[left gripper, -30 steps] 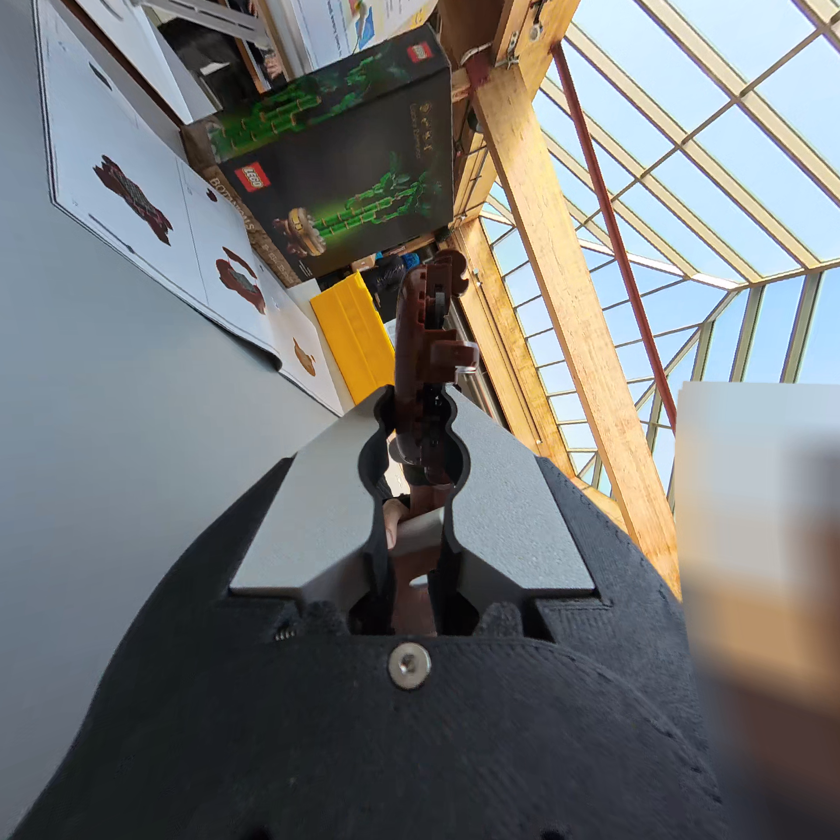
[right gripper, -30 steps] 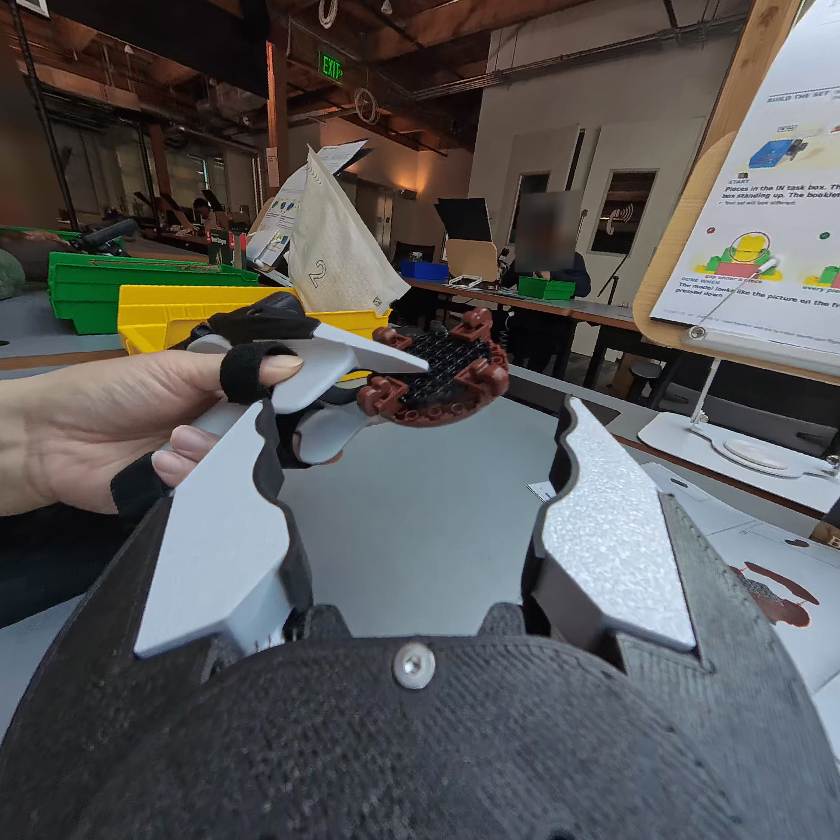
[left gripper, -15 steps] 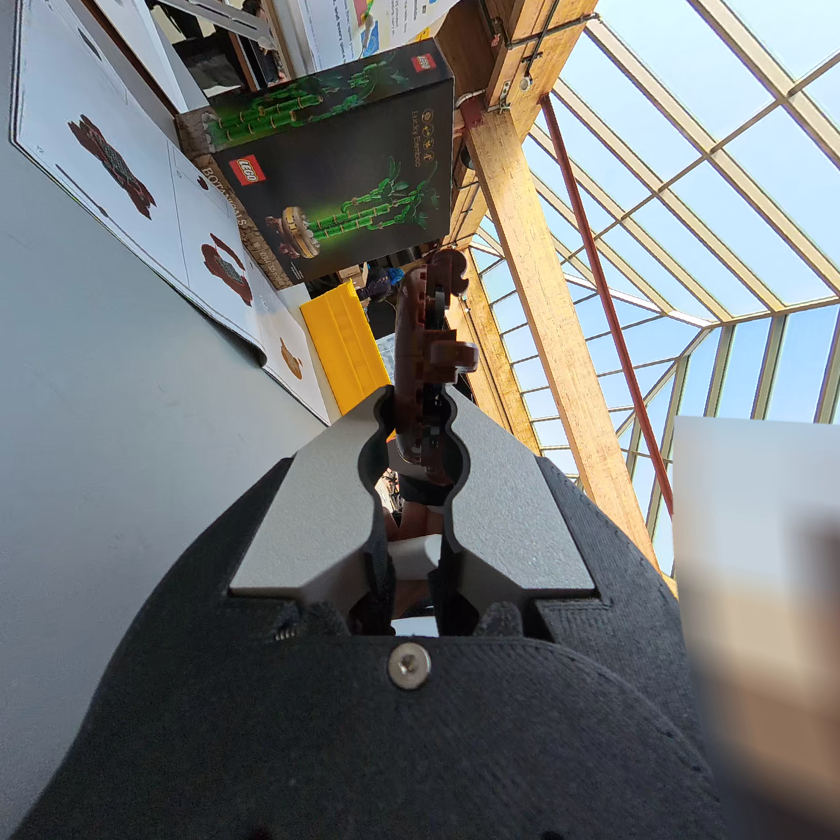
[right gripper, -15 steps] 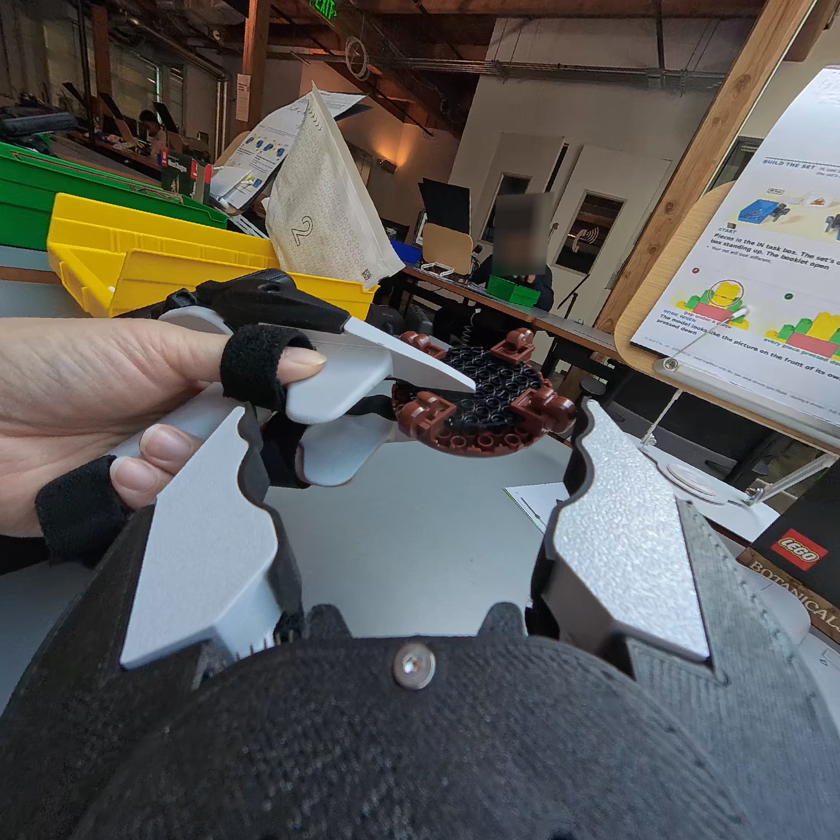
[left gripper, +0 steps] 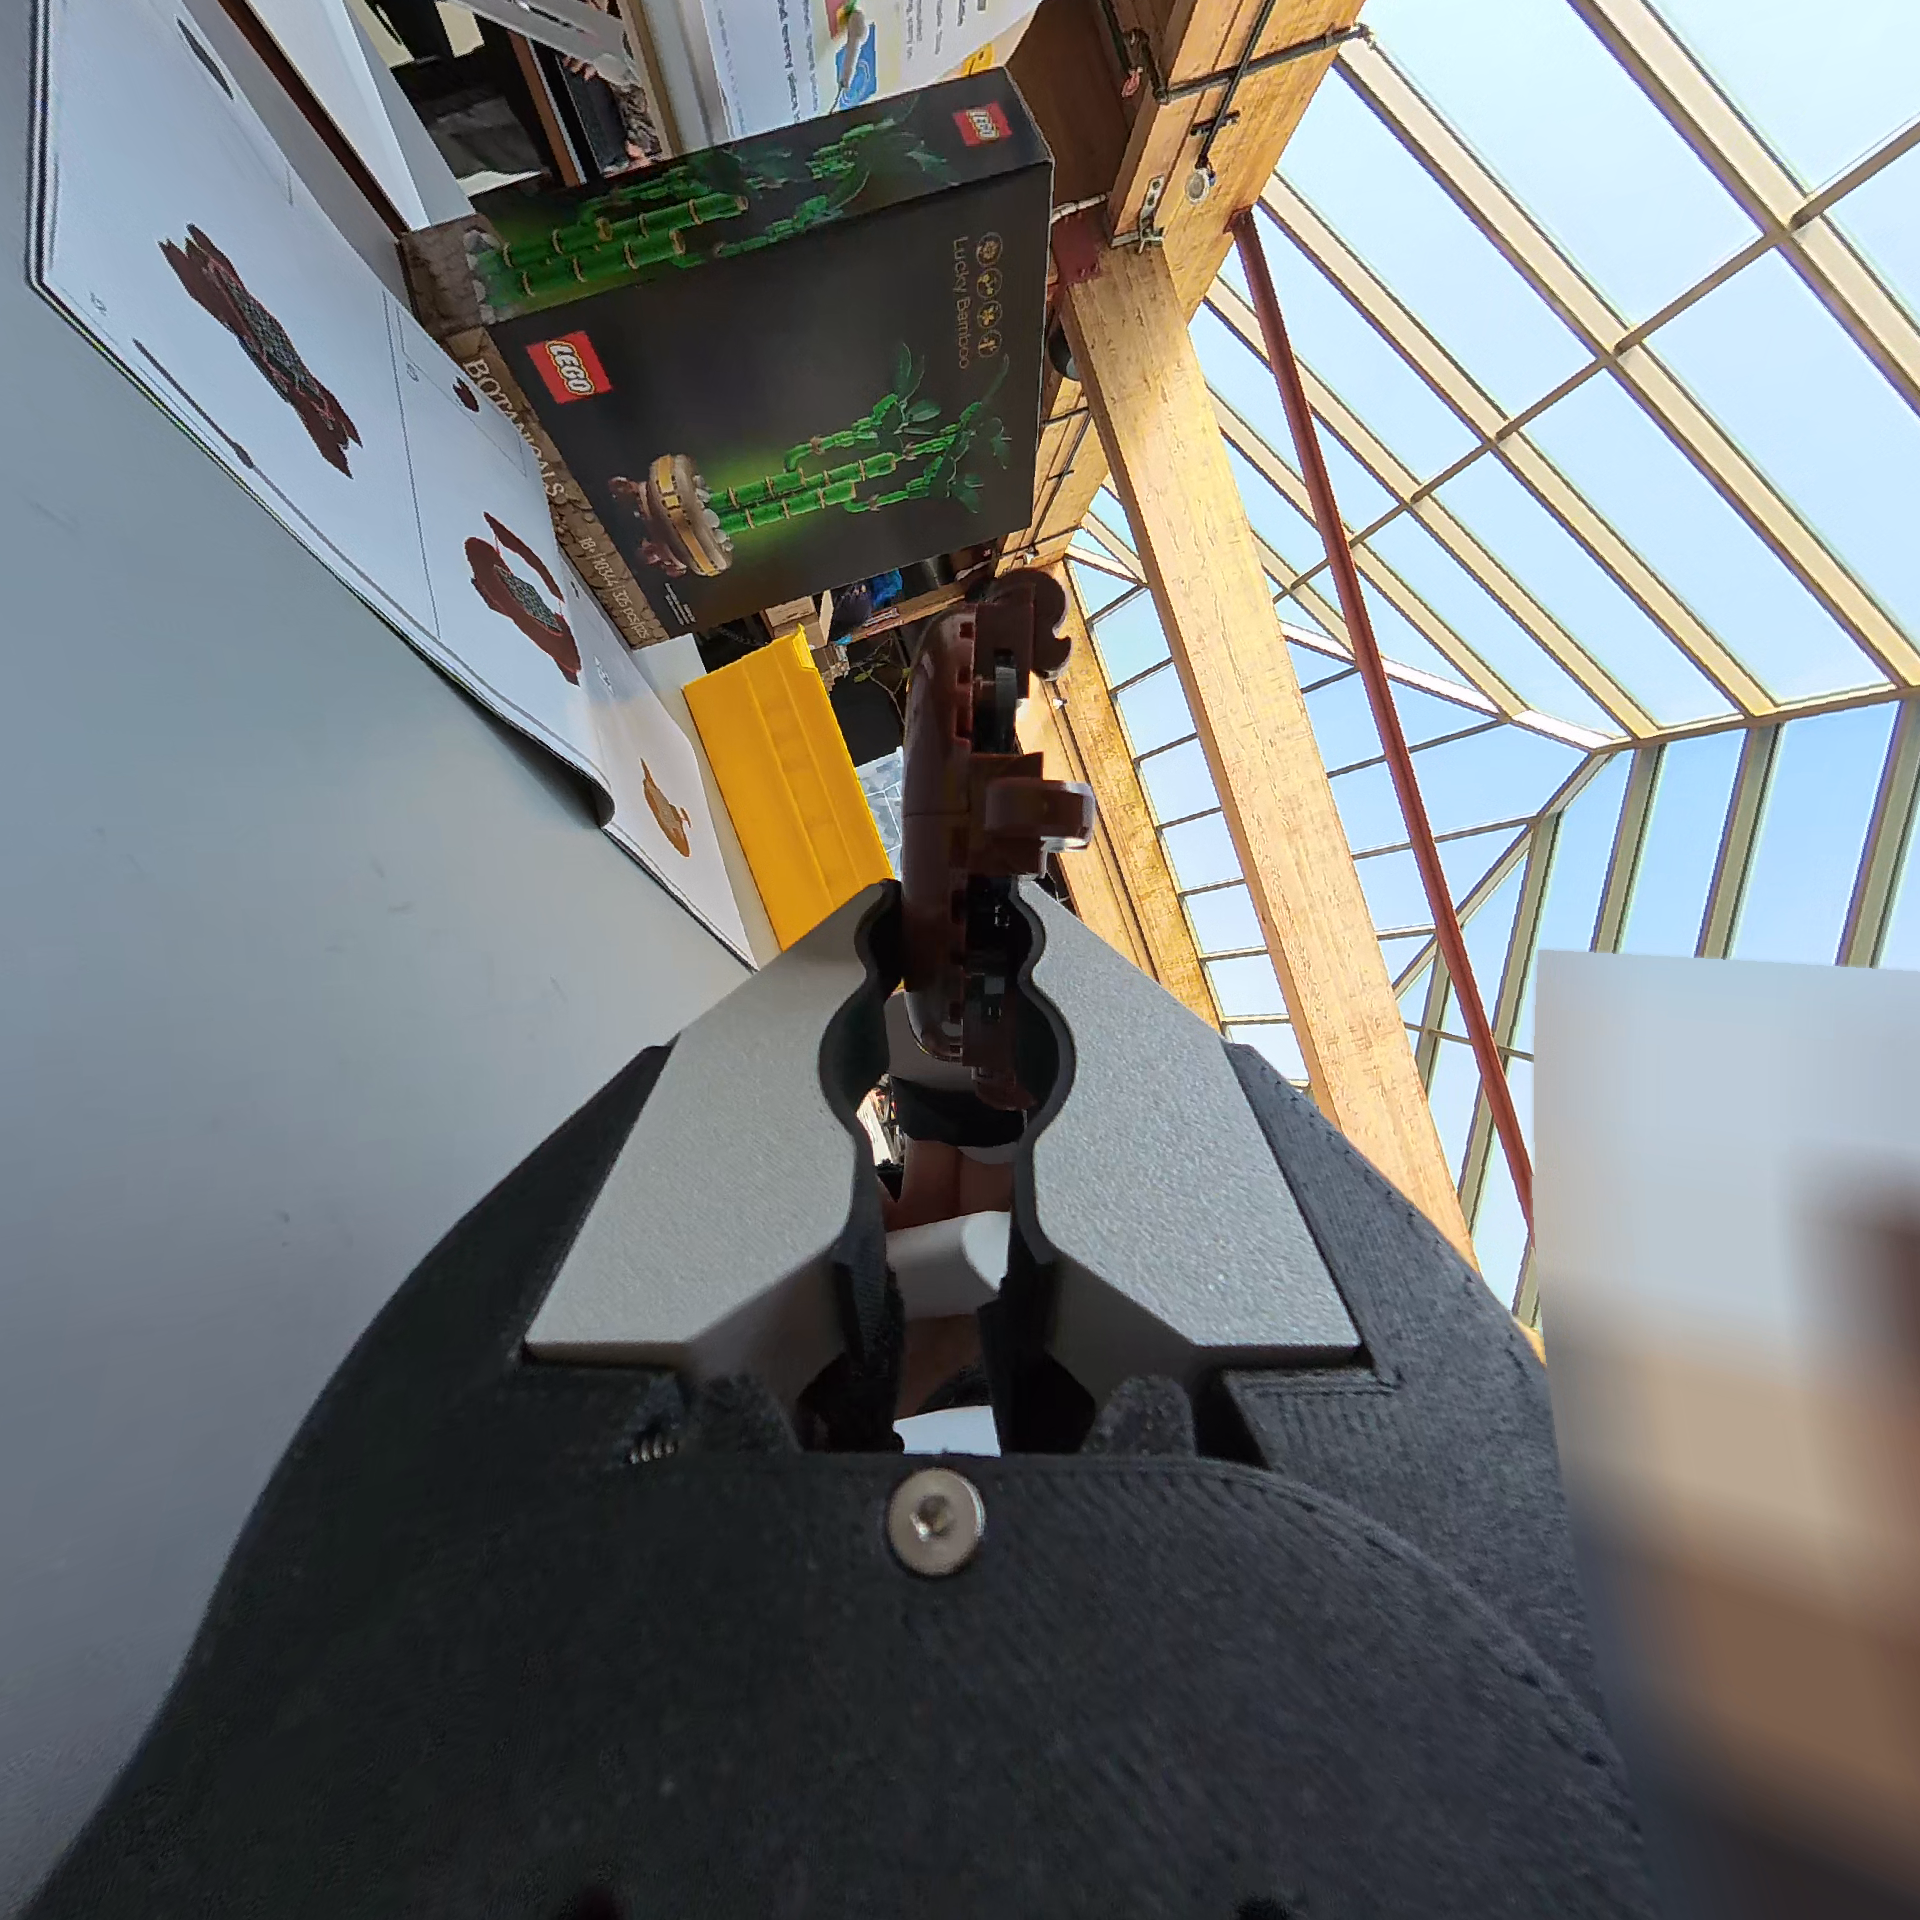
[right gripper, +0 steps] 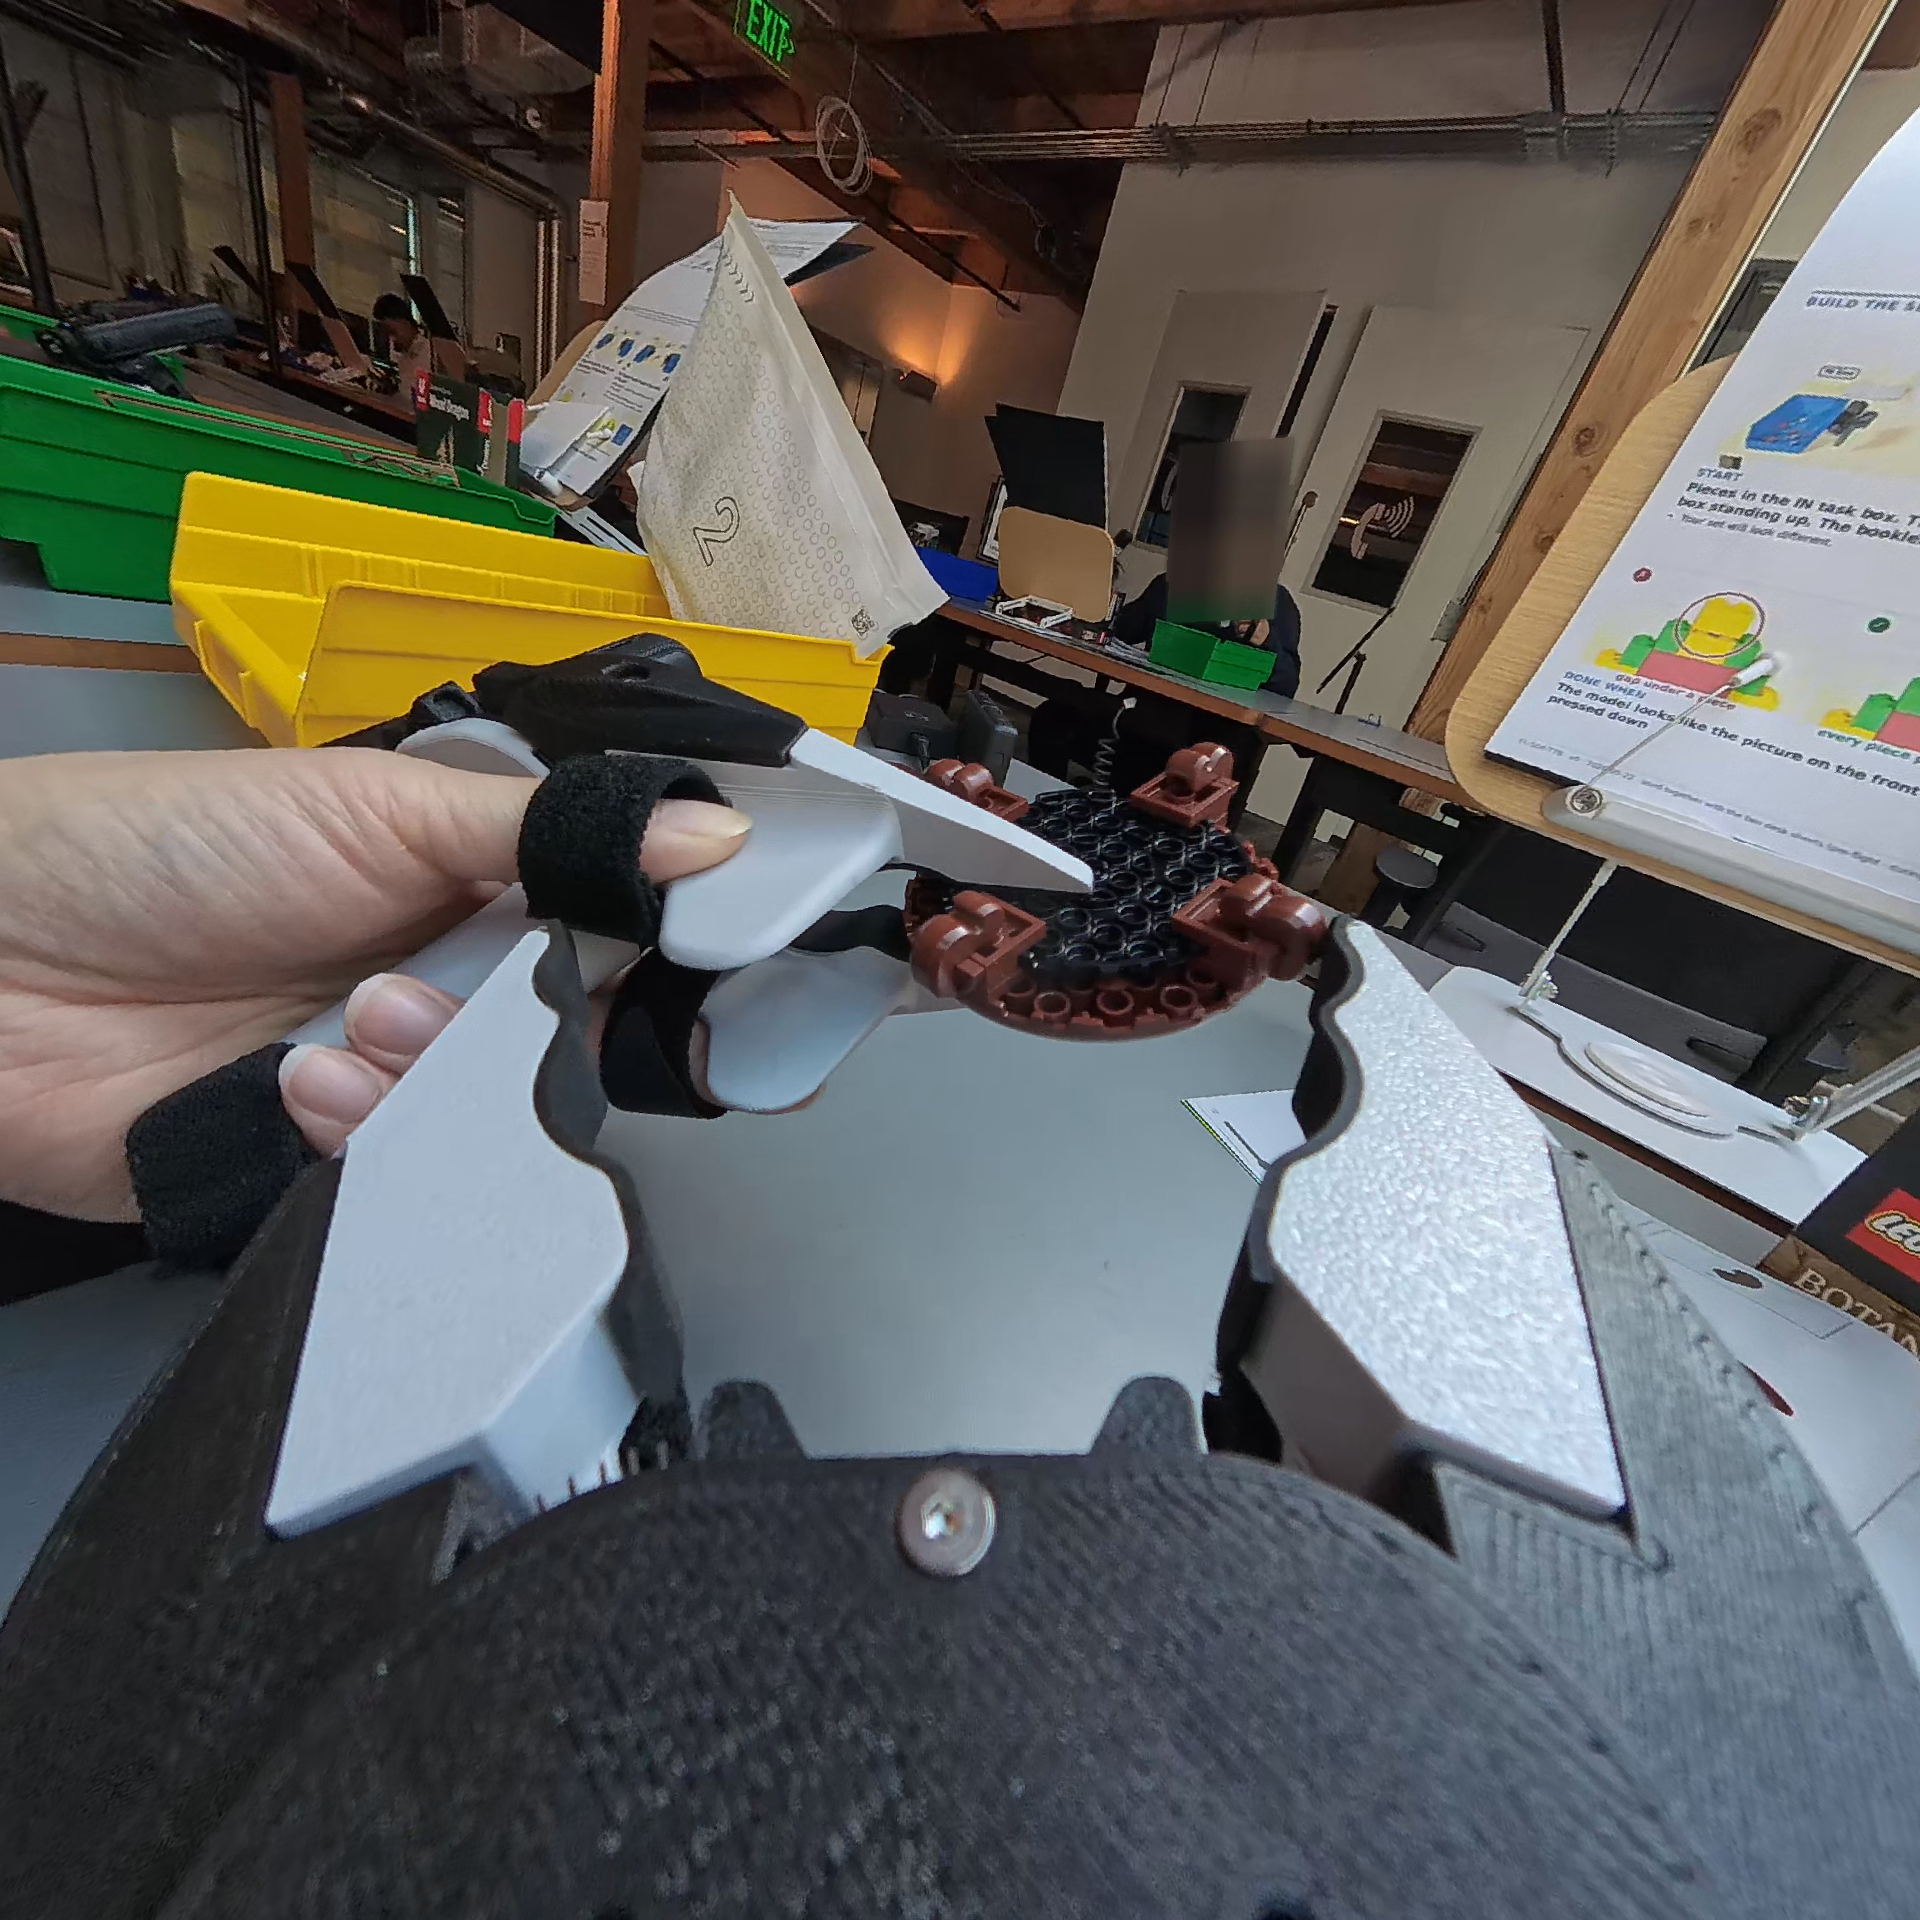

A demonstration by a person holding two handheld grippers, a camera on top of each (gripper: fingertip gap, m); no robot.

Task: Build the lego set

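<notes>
Over on the left, a person's hand (right gripper: 208,935) works the left gripper (right gripper: 997,935), and its two pale fingers are clamped flat on the near rim of the round brown base (right gripper: 1101,935), one above and one below. That base is held up in the air over the grey bench (right gripper: 935,1195), well clear of the surface, studs up, black lattice plates in the middle and four little brown clip brackets spaced round the edge.

In the left wrist view the same base (left gripper: 966,810) shows edge-on, pinched between the fingers, and it looks thin.

My read on handling: light, rigid plastic, so no sag, but it is a stack of pressed-together plates, and a hard twist or a pinch on a bracket could well pop a piece off. The bare stretches of rim between brackets look like the safest place to take hold, gripping across the thickness as the left one does.

Moving right, the right gripper (right gripper: 935,1143) is spread wide with nothing between its fingers, its right fingertip just beside the base's far bracket.

Further right, the instruction booklet (left gripper: 312,416) lies open on the bench, and the set's dark box (left gripper: 790,364) stands behind it.
</notes>
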